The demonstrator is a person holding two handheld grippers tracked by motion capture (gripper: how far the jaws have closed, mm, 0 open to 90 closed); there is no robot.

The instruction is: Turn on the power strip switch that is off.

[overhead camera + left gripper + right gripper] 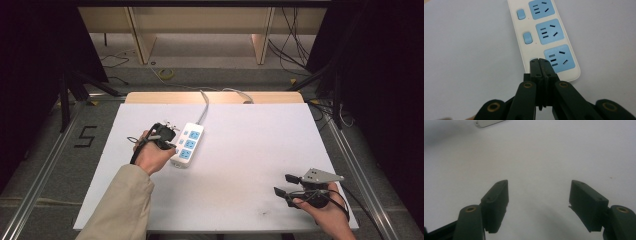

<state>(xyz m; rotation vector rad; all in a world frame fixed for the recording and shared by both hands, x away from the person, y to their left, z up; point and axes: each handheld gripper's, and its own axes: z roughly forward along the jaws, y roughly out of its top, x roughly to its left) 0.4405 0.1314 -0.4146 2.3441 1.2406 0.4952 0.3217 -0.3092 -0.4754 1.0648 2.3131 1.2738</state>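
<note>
Left gripper [539, 61] fingers pressed together over power strip [544, 37] nearest switch; straight, centred push advised; right gripper [539, 195] fingers wide at 5 o'clock.

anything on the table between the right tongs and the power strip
Nothing: the high view shows bare white table between the right tongs and the power strip.

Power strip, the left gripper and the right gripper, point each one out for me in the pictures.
power strip [544, 32], left gripper view, on its white body between a switch and a socket.
left gripper [539, 61], left gripper view, at the tips of its shut jaws.
right gripper [282, 184], high view, midway between its open fingertips.
</note>
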